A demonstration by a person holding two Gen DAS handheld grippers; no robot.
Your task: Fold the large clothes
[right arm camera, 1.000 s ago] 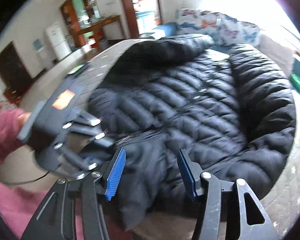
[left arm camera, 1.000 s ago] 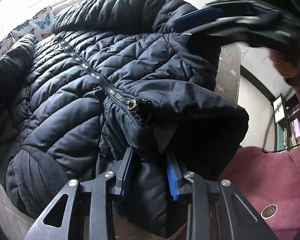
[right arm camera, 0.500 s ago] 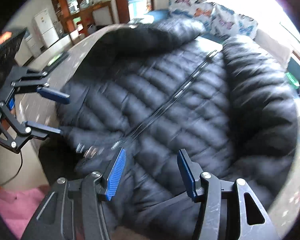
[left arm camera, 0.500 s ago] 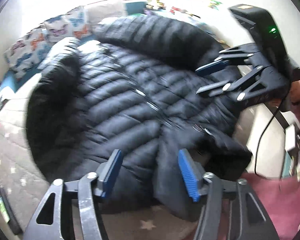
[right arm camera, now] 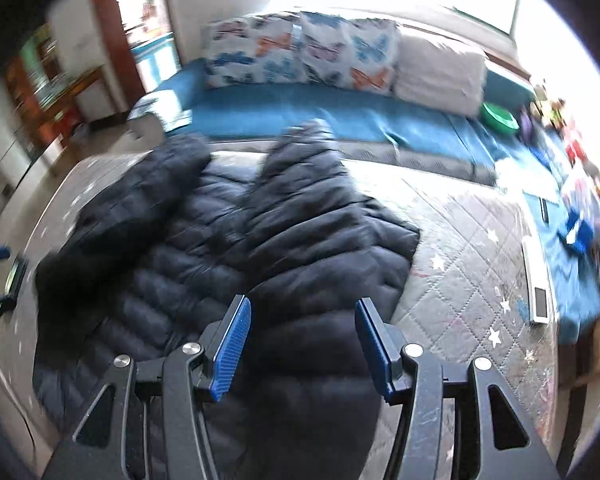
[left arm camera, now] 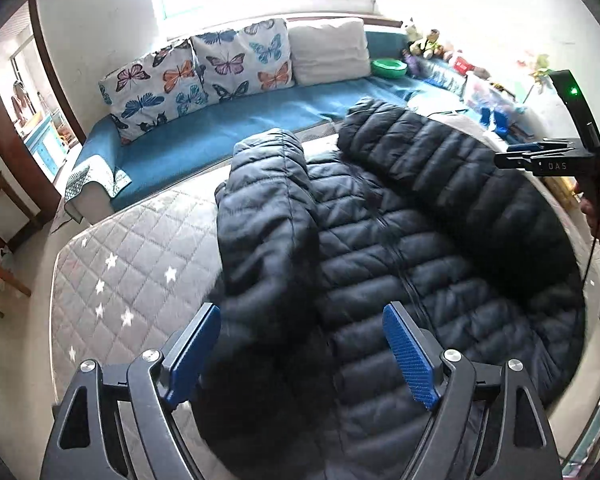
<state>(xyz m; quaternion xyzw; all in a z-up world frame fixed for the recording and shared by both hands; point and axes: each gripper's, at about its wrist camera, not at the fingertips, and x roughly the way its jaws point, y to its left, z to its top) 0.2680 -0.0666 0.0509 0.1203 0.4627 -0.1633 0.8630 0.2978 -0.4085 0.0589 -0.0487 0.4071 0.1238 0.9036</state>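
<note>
Hovering over puffy jacket [left arm camera: 400,248], spread front-up on quilted mattress [left arm camera: 140,252], both sleeves laid inward | left gripper [left arm camera: 300,352] has just been opening, nothing between; right gripper [right arm camera: 300,340] apart, empty | risk: slippery fill springs sleeves back | room: bare mattress each side; jacket's near edge overhangs.

One jacket [left arm camera: 400,240] at center; two butterfly pillows [left arm camera: 196,72] at eleven o'clock; one white pillow [left arm camera: 328,50] and one green bowl [left arm camera: 389,67] at twelve.
</note>
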